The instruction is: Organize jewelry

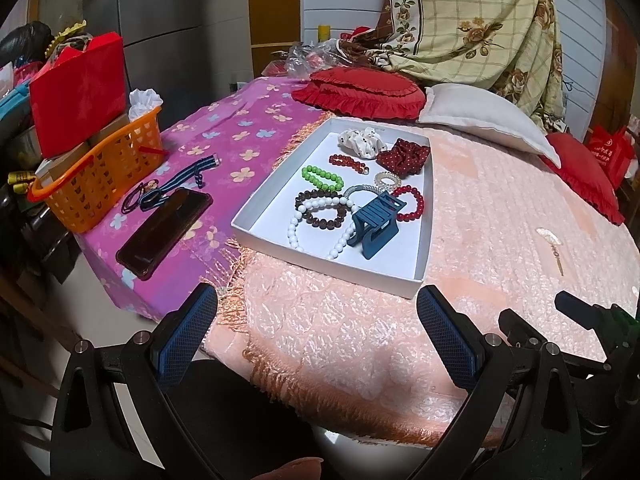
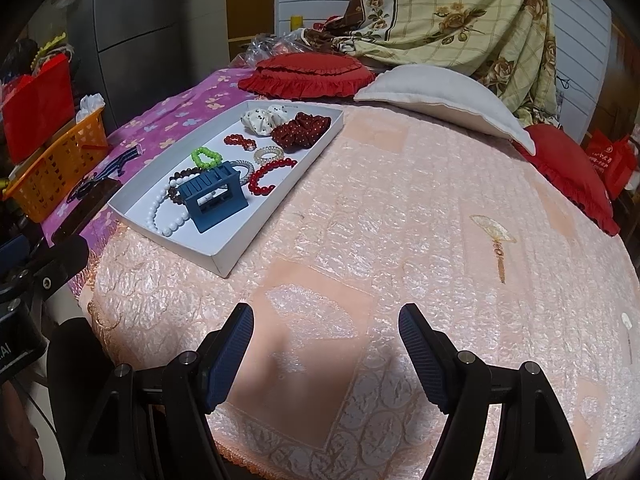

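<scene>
A white shallow tray (image 1: 264, 246) (image 2: 256, 240) lies on the pink bedspread. It holds a blue claw clip (image 1: 374, 222) (image 2: 212, 196), a white bead necklace (image 1: 298, 228) (image 2: 158, 216), green (image 1: 322, 178) (image 2: 206, 158), brown (image 1: 320, 208) and red (image 1: 410, 204) (image 2: 266, 178) bead bracelets, and white (image 1: 360, 140) and dark red scrunchies (image 1: 406, 156) (image 2: 300, 128). A fan-shaped hairpin (image 2: 496, 240) (image 1: 552, 244) lies on the bedspread right of the tray. My left gripper (image 1: 316, 304) is open and empty, near the tray's front edge. My right gripper (image 2: 326, 320) is open and empty, over bare bedspread.
An orange basket (image 1: 100, 176) with boxes, a dark phone (image 1: 164, 232) and a striped strap (image 1: 188, 176) lie on the purple sheet at left. Red cushions (image 1: 360, 94) (image 2: 568, 172), a white pillow (image 1: 488, 120) and a folded quilt (image 1: 472, 20) sit behind.
</scene>
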Available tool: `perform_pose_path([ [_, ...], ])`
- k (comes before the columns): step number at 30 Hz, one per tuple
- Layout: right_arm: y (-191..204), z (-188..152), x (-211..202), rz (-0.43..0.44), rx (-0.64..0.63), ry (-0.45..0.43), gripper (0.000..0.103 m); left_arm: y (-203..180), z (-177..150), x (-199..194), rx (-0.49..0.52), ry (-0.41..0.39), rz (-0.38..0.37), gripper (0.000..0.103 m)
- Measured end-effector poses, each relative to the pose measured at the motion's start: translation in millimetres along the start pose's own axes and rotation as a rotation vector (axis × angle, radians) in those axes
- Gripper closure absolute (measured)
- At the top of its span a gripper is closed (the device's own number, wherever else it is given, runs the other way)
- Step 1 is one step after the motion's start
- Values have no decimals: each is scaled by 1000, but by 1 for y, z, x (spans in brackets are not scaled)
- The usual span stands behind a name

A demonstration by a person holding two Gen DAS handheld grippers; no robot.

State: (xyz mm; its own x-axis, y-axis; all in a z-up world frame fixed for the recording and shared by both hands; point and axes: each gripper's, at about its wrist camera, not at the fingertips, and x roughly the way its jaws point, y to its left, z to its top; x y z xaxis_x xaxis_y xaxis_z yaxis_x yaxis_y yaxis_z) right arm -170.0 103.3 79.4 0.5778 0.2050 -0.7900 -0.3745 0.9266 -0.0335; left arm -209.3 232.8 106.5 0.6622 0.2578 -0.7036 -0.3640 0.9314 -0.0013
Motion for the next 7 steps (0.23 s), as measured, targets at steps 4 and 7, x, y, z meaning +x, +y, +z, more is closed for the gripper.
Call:
perform_pose_path([
  [4, -3, 0, -2, 16, 12, -6, 30, -6, 4, -6, 4, -26, -5, 3],
  [7, -8, 1, -5, 35, 27, -8, 30, -19, 12, -17, 35, -62, 10, 3],
])
